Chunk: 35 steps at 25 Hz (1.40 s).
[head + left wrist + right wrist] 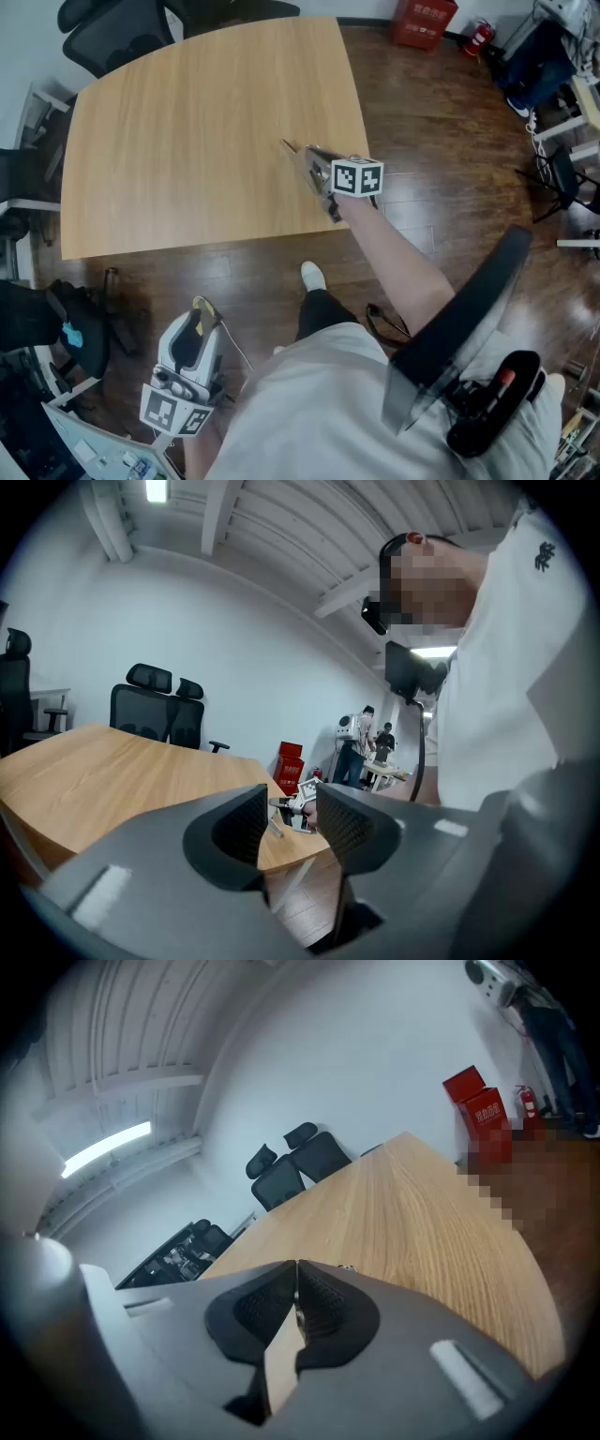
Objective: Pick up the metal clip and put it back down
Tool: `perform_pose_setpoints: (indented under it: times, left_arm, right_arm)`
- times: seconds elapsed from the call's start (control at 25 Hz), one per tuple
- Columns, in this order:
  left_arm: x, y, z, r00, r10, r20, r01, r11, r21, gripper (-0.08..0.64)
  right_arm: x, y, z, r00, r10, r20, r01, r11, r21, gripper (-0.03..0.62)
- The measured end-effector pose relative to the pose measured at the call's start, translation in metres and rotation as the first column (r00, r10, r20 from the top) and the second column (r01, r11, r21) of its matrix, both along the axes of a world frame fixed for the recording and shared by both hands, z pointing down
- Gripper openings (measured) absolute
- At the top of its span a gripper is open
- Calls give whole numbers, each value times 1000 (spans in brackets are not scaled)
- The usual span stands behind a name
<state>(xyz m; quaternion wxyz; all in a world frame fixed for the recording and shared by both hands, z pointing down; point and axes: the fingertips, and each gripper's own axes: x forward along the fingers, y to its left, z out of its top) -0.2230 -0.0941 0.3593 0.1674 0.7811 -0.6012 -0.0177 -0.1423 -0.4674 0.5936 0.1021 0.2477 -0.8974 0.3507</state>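
Presently gripped: metal clip [298, 1315], a thin glint of metal pinched between the ribbed pads; only a sliver shows.
Right side: right gripper [289, 146], jaws pressed together on the clip, reaching out over the table with its marker cube toward the person.
Clip location: at the tips of the right-hand tongs, over the table's near right part, close to the front edge; whether it touches the wood cannot be told.
Left side: left gripper [201, 309], held low by the person's left hip, over the floor and well apart from the table; jaws standing apart with nothing between them.
Line of sight, left: the gap between its pads looks across at the table edge and the other tongs.
Surface: table [187, 122], light wood with rounded corners.
Ground: floor [441, 141], dark boards.
Seating: black office chairs [112, 33] at the table's far left corner.
Beyond the table: red boxes [424, 21] on the floor at the far right, with a fire extinguisher [478, 36] just beside them.
Operator: pale top, dark trouser leg, one white shoe [312, 275] near the front edge.
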Motion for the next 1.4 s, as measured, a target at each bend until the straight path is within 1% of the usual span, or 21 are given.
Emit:
perform_pose_setpoints:
  times: [0.16, 0.24, 0.32, 0.48, 0.6, 0.84, 1.08, 1.2, 1.32, 1.4]
  left_arm:
    - [0, 32, -6, 1000, 9, 19, -10, 1000, 18, 149]
    - [-1, 51, -12, 1000, 16, 27, -17, 999, 43, 150]
    - [-3, 72, -18, 999, 18, 29, -20, 997, 74, 149]
    - [-5, 110, -22, 999, 42, 32, -46, 988, 148, 149]
    - [-6, 149, -22, 998, 51, 30, -56, 981, 186, 149]
    - [-11, 229, -23, 998, 55, 37, -62, 975, 212, 140]
    - [-18, 271, -11, 997, 55, 63, -65, 980, 185, 129]
    - [-19, 279, -10, 995, 68, 72, -81, 978, 192, 129]
    - [-16, 282, -14, 996, 77, 48, -85, 974, 211, 127]
    - [-15, 280, -15, 996, 80, 34, -85, 971, 221, 127]
  right_arm:
    - [-1, 35, -26, 999, -22, 24, 21, 998, 55, 9]
    - [4, 56, -45, 999, -29, 30, 27, 995, 93, 9]
    - [8, 80, -69, 998, -41, 54, 33, 991, 132, 9]
    - [23, 128, -129, 994, -52, 98, 27, 970, 240, 9]
    - [31, 178, -162, 991, -68, 118, 31, 956, 290, 9]
    - [36, 291, -214, 980, -114, 164, 51, 937, 346, 9]
    - [29, 375, -252, 962, -175, 208, 86, 922, 379, 9]
    - [31, 406, -265, 955, -202, 215, 104, 913, 395, 9]
    - [35, 422, -275, 952, -221, 212, 120, 907, 404, 9]
    - [37, 423, -281, 952, -223, 210, 121, 904, 409, 9]
